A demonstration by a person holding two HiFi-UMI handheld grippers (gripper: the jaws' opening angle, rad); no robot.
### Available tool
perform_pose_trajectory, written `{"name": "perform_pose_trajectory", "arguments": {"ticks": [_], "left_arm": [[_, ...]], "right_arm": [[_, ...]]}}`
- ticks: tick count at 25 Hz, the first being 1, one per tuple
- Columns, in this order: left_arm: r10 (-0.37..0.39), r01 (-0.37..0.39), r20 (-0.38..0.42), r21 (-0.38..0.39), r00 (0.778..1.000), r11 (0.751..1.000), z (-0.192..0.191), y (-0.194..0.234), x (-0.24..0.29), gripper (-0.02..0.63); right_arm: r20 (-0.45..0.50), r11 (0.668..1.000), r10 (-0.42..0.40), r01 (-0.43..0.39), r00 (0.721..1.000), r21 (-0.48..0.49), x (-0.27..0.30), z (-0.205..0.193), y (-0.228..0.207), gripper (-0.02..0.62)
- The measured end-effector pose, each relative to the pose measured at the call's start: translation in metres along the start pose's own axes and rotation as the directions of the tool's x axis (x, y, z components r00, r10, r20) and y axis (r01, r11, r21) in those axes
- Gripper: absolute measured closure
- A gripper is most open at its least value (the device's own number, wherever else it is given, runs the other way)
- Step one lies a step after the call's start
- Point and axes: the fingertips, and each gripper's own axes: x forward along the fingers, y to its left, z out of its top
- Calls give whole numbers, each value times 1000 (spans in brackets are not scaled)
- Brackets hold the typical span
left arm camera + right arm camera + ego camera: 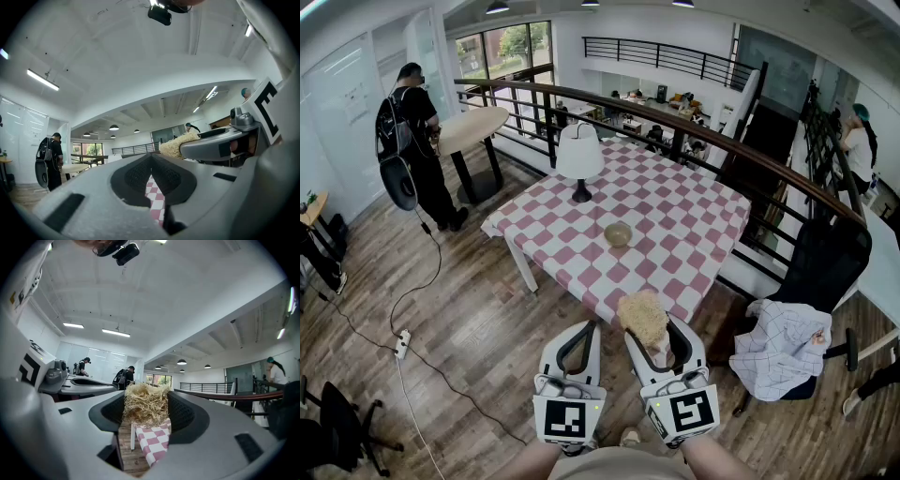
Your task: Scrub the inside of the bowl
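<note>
Fibres of a pale, straw-coloured scrubber (642, 317) bulge up between the jaws of the right gripper (656, 334), which is clamped on the bundle. In the right gripper view the tangle fills the gap from pad to pad. The left gripper (584, 328) sits just to its left at about the same nearness. Its jaws are pressed together with nothing between them; the left gripper view shows only a sliver of checked cloth below the meeting pads. Both grippers hang over the wooden floor (478, 328) at the near edge of the table (694, 272), which wears a pink-and-white checked cloth. The bowl (618, 234), small and tan, stands on that cloth near the table's middle, farther off than both grippers and well apart from them, touched by neither. On the far left part of the table stands a lamp (580, 155) with a white shade on a dark foot. To the right of the table an office chair (825, 267) carries a crumpled checked shirt (783, 342). At far left a person (417, 141) in dark clothes with a backpack stands beside a round table (473, 127), and a cable runs across the floor to a power strip (401, 344). A dark curved railing (675, 117) runs behind the table.
</note>
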Motion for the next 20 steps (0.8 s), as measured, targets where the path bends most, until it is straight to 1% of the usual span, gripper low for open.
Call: {"name": "perform_pose_trajectory", "arguments": {"ticks": [5,8,11,16,20], "left_arm": [[-5,6,1,-14,1000,1000,-1,-6,0,592],[-5,5,-7,-10,1000,1000,0,-10,2,592],[-1,1,4,-13,1000,1000,3,-12,4,592],[6,-6,-1,-6,1000,1000,3,-17,7,592],[-12,12,-15,-1,1000,1000,0,-27,11,592]], "right_arm": [[7,1000,-1,1,1000,15,-4,0,-1,345],[16,1000,-3,3,1000,25,-7,1,-5,345],[12,1000,0,-1,1000,17,-8,1,-8,345],[4,1000,5,-5,1000,12,-12,-2,-15,344],[-1,1000,-6,6,1000,10,-15,-6,-26,344]]}}
